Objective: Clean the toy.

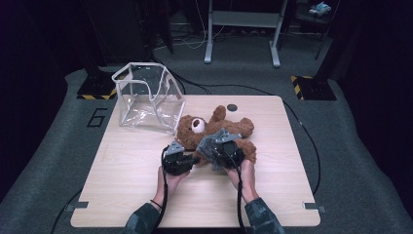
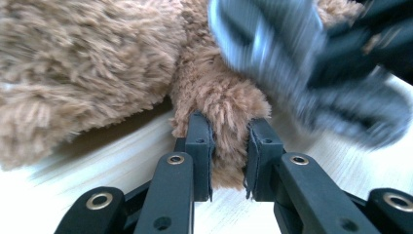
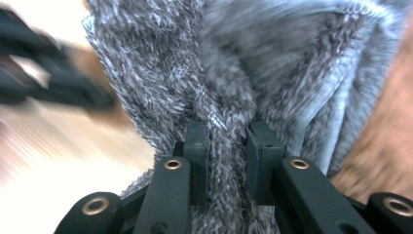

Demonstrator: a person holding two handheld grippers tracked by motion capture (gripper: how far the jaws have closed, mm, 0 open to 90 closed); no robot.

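Note:
A brown teddy bear (image 1: 216, 127) lies on its back in the middle of the wooden table (image 1: 126, 185). My left gripper (image 1: 196, 159) is at the bear's near side. In the left gripper view, my left gripper (image 2: 229, 134) is shut on a brown furry limb (image 2: 221, 97) of the bear. A grey fuzzy cloth (image 1: 208, 146) hangs over the bear's lower body. My right gripper (image 3: 227, 134) is shut on a bunched fold of the grey cloth (image 3: 234, 63), with brown fur (image 3: 384, 122) to its right. The right gripper (image 1: 216, 148) is held slightly above the bear.
A clear plastic zip bag (image 1: 146, 97) stands open at the table's back left, just beyond the bear's head. A small dark round disc (image 1: 232, 107) sits at the far edge. Cables trail from both grippers toward the near edge.

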